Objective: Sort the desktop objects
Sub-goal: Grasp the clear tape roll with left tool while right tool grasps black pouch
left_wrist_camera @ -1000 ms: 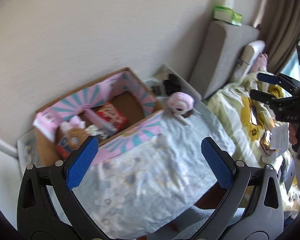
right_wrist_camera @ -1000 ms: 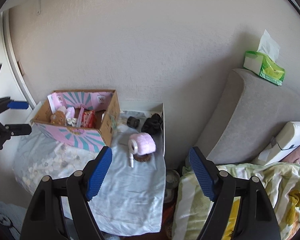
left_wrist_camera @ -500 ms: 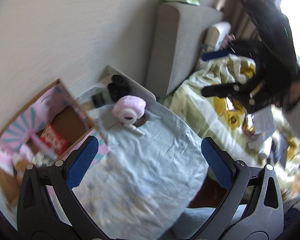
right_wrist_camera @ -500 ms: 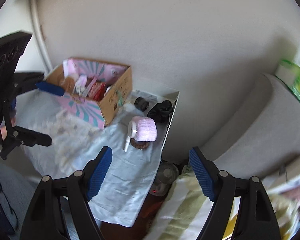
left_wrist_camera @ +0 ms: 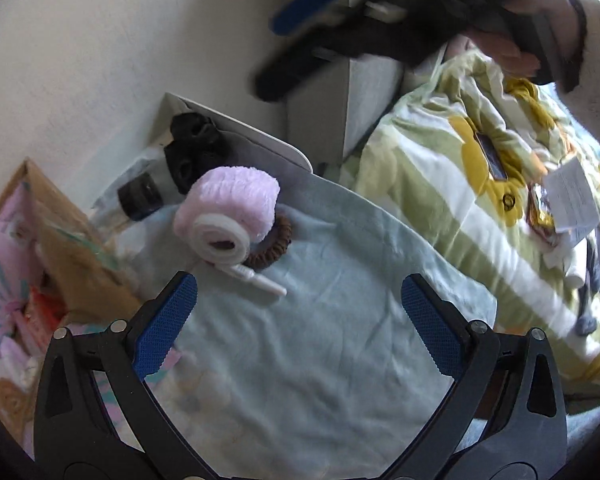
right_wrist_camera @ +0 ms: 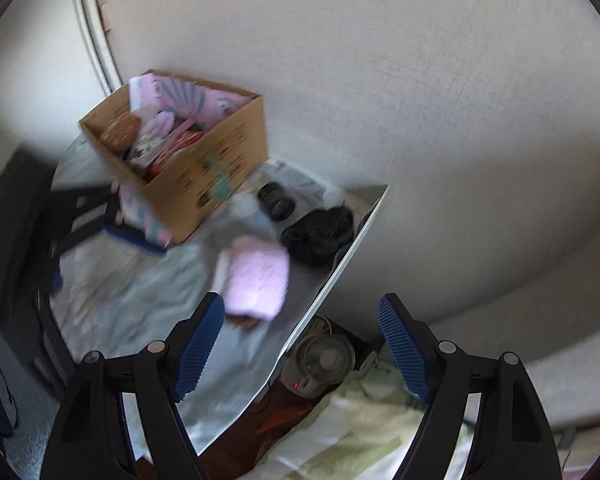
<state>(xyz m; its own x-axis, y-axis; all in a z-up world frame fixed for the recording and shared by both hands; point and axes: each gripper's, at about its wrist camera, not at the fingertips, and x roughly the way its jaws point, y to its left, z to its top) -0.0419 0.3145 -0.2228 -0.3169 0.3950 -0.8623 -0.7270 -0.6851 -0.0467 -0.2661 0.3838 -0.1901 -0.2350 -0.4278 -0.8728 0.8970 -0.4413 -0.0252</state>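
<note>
1. A pink rolled towel (left_wrist_camera: 232, 208) lies on the cloth-covered surface (left_wrist_camera: 320, 340), ahead of the left claw (left_wrist_camera: 300, 320), touching a brown hair tie (left_wrist_camera: 274, 246) and a white comb (left_wrist_camera: 256, 280).
2. Left claw: open, empty.
3. Right claw (right_wrist_camera: 300, 344): open, empty, the towel just ahead by its left finger.
4. Beyond the towel sit a black bundle (right_wrist_camera: 320, 236) and a cardboard box (right_wrist_camera: 196, 160) of items.

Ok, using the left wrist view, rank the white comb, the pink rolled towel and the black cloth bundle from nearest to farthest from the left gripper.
From the left gripper:
1. White comb, on the blue cloth just ahead of the fingertips.
2. Pink rolled towel, behind the comb, on a brown hair tie.
3. Black cloth bundle, farthest back, near the wall.
</note>
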